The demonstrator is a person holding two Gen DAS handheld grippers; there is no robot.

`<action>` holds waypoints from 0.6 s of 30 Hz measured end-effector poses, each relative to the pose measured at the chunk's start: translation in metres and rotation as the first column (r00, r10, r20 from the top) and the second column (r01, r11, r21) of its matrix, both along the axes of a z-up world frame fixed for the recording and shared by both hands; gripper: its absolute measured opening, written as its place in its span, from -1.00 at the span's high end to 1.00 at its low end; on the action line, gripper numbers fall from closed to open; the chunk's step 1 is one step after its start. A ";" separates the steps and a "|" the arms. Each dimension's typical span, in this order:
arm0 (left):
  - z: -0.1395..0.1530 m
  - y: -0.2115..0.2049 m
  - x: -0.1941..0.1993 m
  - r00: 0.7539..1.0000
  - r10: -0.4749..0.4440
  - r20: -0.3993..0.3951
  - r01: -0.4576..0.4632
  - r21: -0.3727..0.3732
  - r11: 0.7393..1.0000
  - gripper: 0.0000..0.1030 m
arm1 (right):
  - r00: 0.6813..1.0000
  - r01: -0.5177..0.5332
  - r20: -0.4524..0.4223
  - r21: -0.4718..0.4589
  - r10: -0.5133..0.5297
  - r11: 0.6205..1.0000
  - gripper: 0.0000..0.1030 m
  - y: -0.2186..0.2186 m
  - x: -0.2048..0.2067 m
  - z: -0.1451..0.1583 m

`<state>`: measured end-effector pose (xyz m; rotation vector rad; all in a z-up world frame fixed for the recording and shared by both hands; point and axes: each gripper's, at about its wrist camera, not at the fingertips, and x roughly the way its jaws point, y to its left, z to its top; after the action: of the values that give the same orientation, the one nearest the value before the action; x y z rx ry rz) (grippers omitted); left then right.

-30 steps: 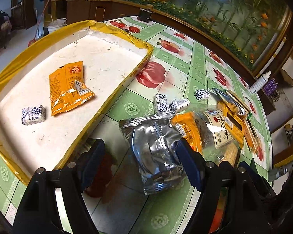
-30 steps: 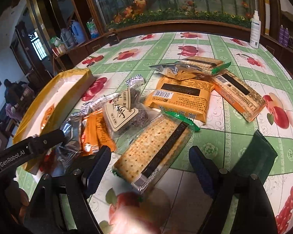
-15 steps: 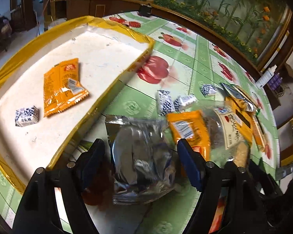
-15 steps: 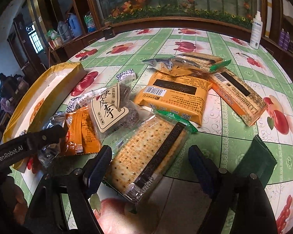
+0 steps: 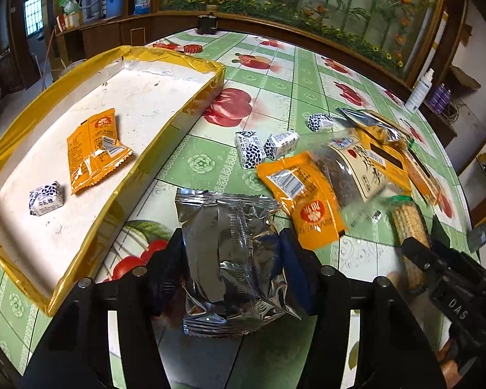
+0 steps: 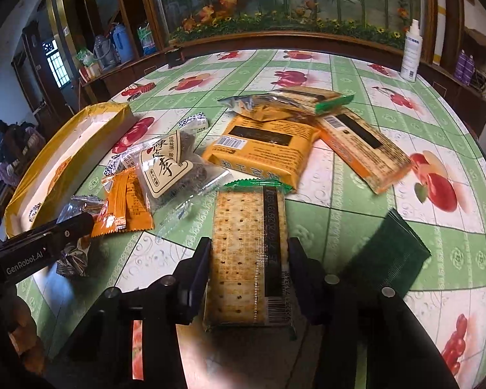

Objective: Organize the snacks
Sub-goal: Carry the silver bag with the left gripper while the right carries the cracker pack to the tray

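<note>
In the left wrist view, the left gripper (image 5: 231,257) has just been closing its jaws, and they now press both sides of a silver foil packet (image 5: 230,253) that lies on the tabletop (image 5: 210,162), just beside the yellow tray (image 5: 139,162). Inside the tray are an orange sachet (image 5: 94,149) and a small wrapped candy (image 5: 46,197).

In the right wrist view, the right gripper (image 6: 248,267) has also just been closing its jaws; they are clamped on a cracker pack (image 6: 248,253) on the tabletop. Other snack packets (image 6: 262,149) lie behind it.
</note>
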<state>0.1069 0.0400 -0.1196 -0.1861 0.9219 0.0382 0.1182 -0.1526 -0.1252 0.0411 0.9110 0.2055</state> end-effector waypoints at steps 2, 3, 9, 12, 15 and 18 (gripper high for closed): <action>0.006 -0.003 -0.007 1.000 -0.009 0.020 0.008 0.023 1.000 -0.09 | 1.000 -0.003 0.010 0.013 0.002 1.000 0.07 -0.003 -0.007 0.005; 0.009 -0.004 -0.011 0.999 -0.012 0.032 0.011 0.035 0.999 -0.09 | 1.000 -0.005 0.017 0.019 0.005 1.000 0.07 -0.004 -0.010 0.008; 0.035 -0.014 -0.032 0.993 -0.034 0.111 0.020 0.130 0.991 -0.10 | 0.997 -0.051 0.070 0.077 0.046 0.996 0.08 0.000 -0.029 0.033; 0.045 -0.013 -0.040 0.988 -0.036 0.147 0.011 0.165 0.986 -0.10 | 0.991 -0.094 0.105 0.112 0.082 0.989 0.08 0.009 -0.036 0.048; 0.056 -0.009 -0.047 0.983 -0.028 0.179 -0.007 0.188 0.982 -0.10 | 0.983 -0.135 0.139 0.124 0.118 0.983 0.08 0.020 -0.042 0.060; 0.062 0.000 -0.051 0.979 -0.013 0.201 -0.027 0.195 0.981 -0.10 | 0.975 -0.172 0.161 0.123 0.152 0.977 0.08 0.033 -0.045 0.069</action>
<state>0.0560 0.0403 -0.0574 -0.0087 0.7097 0.1144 0.0731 -0.1195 -0.0558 0.0768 0.7485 0.4177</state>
